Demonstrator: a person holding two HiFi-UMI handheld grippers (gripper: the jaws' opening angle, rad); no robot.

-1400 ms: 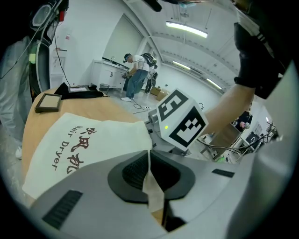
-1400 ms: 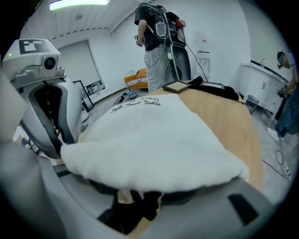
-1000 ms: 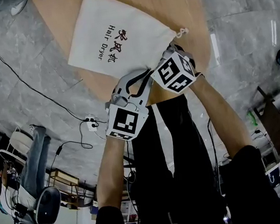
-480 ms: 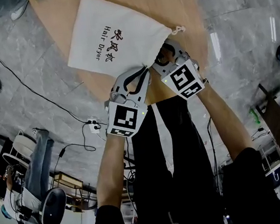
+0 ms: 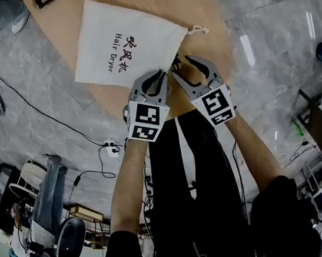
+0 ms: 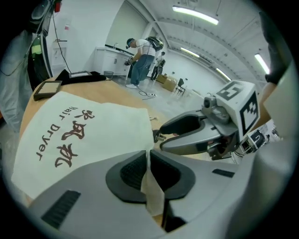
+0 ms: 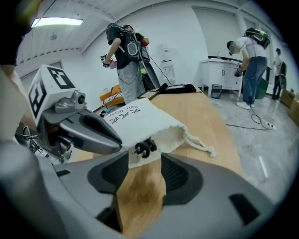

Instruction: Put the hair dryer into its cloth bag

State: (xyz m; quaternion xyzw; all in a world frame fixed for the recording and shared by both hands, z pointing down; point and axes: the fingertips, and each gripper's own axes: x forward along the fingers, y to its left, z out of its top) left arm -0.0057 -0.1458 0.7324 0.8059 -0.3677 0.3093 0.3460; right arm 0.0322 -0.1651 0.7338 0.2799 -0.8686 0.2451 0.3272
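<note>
The white cloth bag (image 5: 125, 44) printed "Hair Dryer" lies flat on the wooden table (image 5: 196, 1), its mouth toward me. My left gripper (image 5: 162, 76) is shut on the near corner of the bag's mouth; a fold of cloth (image 6: 152, 191) shows pinched between its pads. A black plug (image 7: 145, 148) pokes out of the mouth; the dryer itself is hidden. My right gripper (image 5: 182, 73) is open beside the left one, just short of the plug, with bare table between its jaws, which have just eased in slightly. The drawstring (image 5: 197, 29) trails to the right.
The table's curved front edge (image 5: 165, 112) runs just under both grippers. A dark framed board (image 6: 46, 87) lies at the table's far end. Cables and a power strip (image 5: 106, 143) are on the floor to the left. People (image 7: 126, 51) stand in the background.
The right gripper has rolled and drawn off the left one, so the two now sit side by side at the bag's mouth. The left gripper has sunk toward the table, still holding the cloth.
</note>
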